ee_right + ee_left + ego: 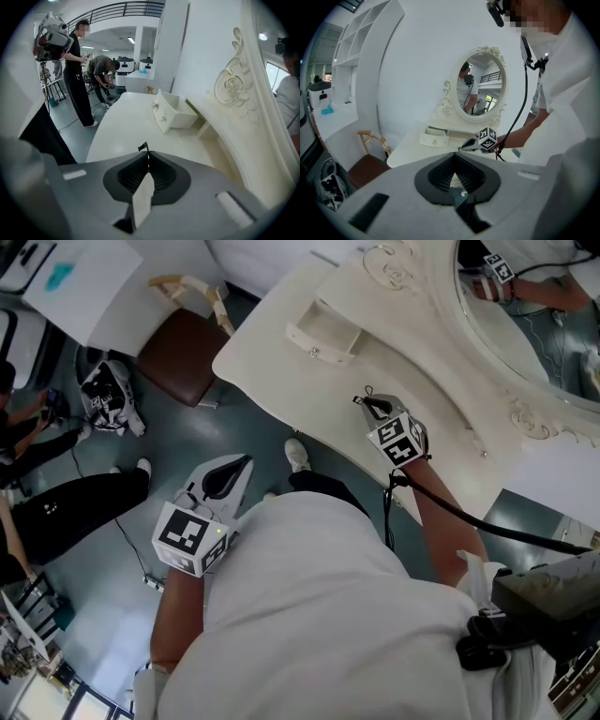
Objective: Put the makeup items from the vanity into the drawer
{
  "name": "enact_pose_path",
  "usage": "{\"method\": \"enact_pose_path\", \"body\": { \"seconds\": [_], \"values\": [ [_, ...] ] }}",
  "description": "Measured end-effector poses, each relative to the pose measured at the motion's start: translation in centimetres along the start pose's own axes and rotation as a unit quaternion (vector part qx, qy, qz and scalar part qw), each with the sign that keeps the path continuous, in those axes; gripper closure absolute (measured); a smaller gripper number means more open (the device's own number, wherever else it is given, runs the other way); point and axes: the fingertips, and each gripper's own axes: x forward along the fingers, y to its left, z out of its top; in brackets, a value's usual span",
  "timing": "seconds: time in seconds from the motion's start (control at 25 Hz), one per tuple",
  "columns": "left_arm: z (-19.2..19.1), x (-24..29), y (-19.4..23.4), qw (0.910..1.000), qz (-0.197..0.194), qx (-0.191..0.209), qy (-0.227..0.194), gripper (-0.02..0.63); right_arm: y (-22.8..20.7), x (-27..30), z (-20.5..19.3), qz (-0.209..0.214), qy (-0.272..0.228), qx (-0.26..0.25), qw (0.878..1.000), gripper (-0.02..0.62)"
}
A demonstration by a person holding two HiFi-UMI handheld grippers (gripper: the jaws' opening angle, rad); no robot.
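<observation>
The white vanity [281, 362] has a small drawer [323, 334] pulled open on its top, below the ornate mirror [525, 324]. My right gripper [368, 405] hovers over the vanity's front part, jaws pressed together on a small thin black item [142, 147] that pokes out at the tips. In the right gripper view the drawer [176, 111] lies ahead of the gripper [146, 155], slightly right. My left gripper [236, 467] hangs over the floor, off the vanity's edge, shut and empty [454, 156]. I see no other makeup items on the tabletop.
A brown-seated chair [183, 352] stands left of the vanity. Someone's legs in black [66, 512] and camera gear [111, 397] are on the floor at left. Two people [77, 70] stand further back. A white shelf unit [356, 61] lines the wall.
</observation>
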Motion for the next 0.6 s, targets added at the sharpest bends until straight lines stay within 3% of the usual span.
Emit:
{"method": "enact_pose_path", "body": {
  "seconds": [0.6],
  "values": [
    [1.9, 1.6, 0.5, 0.9997, 0.017, 0.003, -0.014, 0.603, -4.9, -3.8, 10.8, 0.034, -0.074, -0.017, 0.997, 0.58]
  ]
}}
